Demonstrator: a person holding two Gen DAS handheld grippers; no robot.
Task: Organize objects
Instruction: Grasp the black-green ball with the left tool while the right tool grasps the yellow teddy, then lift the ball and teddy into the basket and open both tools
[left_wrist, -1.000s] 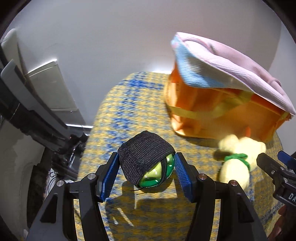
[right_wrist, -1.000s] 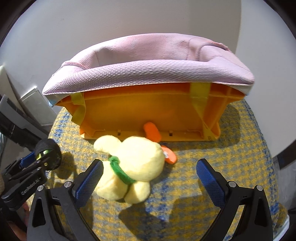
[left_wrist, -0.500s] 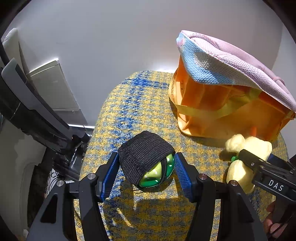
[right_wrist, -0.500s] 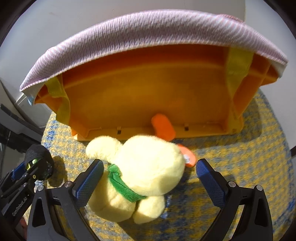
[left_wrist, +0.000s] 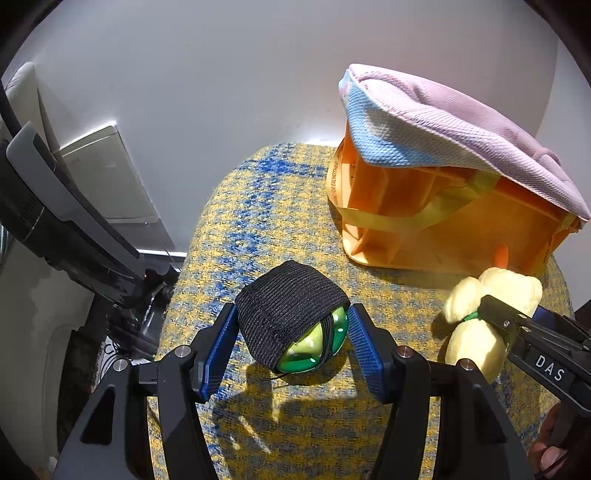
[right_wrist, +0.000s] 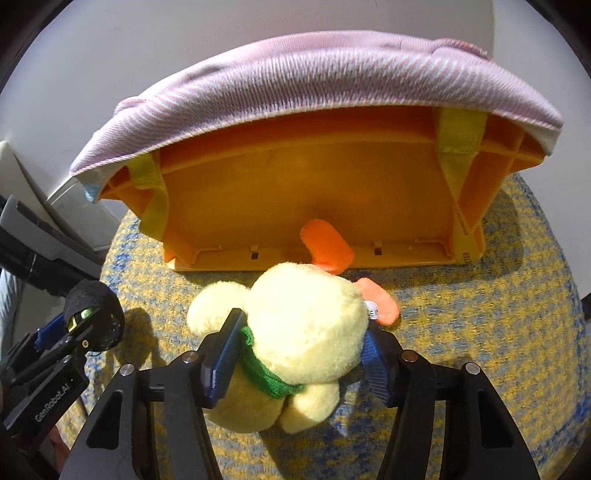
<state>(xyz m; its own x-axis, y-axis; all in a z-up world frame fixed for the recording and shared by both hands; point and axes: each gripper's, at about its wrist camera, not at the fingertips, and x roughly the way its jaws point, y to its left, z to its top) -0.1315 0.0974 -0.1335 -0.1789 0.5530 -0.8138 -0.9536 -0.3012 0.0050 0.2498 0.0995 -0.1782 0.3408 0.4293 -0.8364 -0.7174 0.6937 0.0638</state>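
My left gripper (left_wrist: 291, 347) is shut on a green ball wrapped in a black knit band (left_wrist: 291, 314), held just above the yellow-and-blue woven surface (left_wrist: 258, 229). My right gripper (right_wrist: 299, 354) is shut on a yellow plush duck (right_wrist: 306, 332) with a green neck band and orange feet (right_wrist: 325, 251); the duck also shows in the left wrist view (left_wrist: 480, 295). An orange bin (right_wrist: 303, 192) draped with a pink cloth (right_wrist: 295, 81) stands right behind the duck; in the left wrist view the bin (left_wrist: 443, 221) is at the far right.
The woven surface is a small round-edged top against a white wall (left_wrist: 221, 92). Dark equipment and a white panel (left_wrist: 107, 177) sit off its left edge. The left gripper with the ball (right_wrist: 92, 317) shows at the left of the right wrist view.
My right gripper moved forward around the duck and closed on its body. The left gripper kept hold of the wrapped ball and stayed nearly still.
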